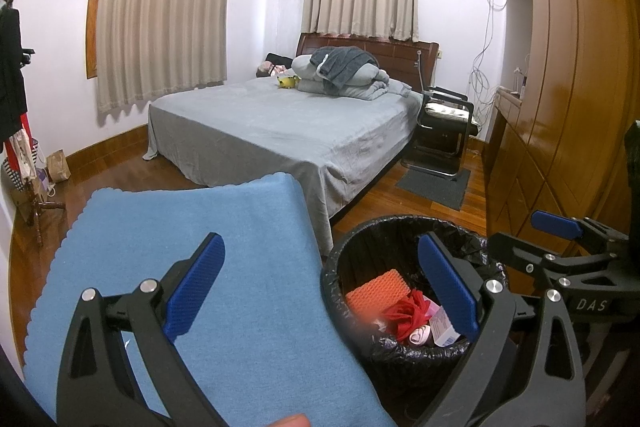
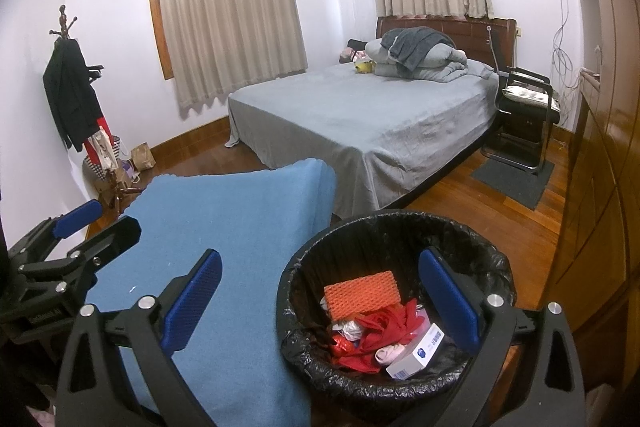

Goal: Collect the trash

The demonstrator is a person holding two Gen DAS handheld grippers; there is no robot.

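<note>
A round trash bin with a black liner (image 1: 400,223) (image 2: 400,217) stands on the wooden floor beside a blue cloth-covered surface (image 1: 200,227) (image 2: 240,219). Inside lie an orange foam mesh pad (image 2: 360,293) (image 1: 376,293), crumpled red plastic (image 2: 384,327) (image 1: 404,311), a white box (image 2: 418,353) and a small pink-white item (image 2: 386,353). My left gripper (image 1: 322,287) (image 2: 102,223) is open and empty, straddling the cloth's edge and the bin's left rim. My right gripper (image 2: 320,299) (image 1: 520,231) is open and empty above the bin.
A bed with a grey sheet (image 2: 360,115) and piled bedding fills the middle of the room. A black chair (image 2: 524,107) and grey mat (image 2: 516,179) are beyond it, a wooden wardrobe (image 2: 600,147) on the right, a coat rack (image 2: 72,87) and bags on the left.
</note>
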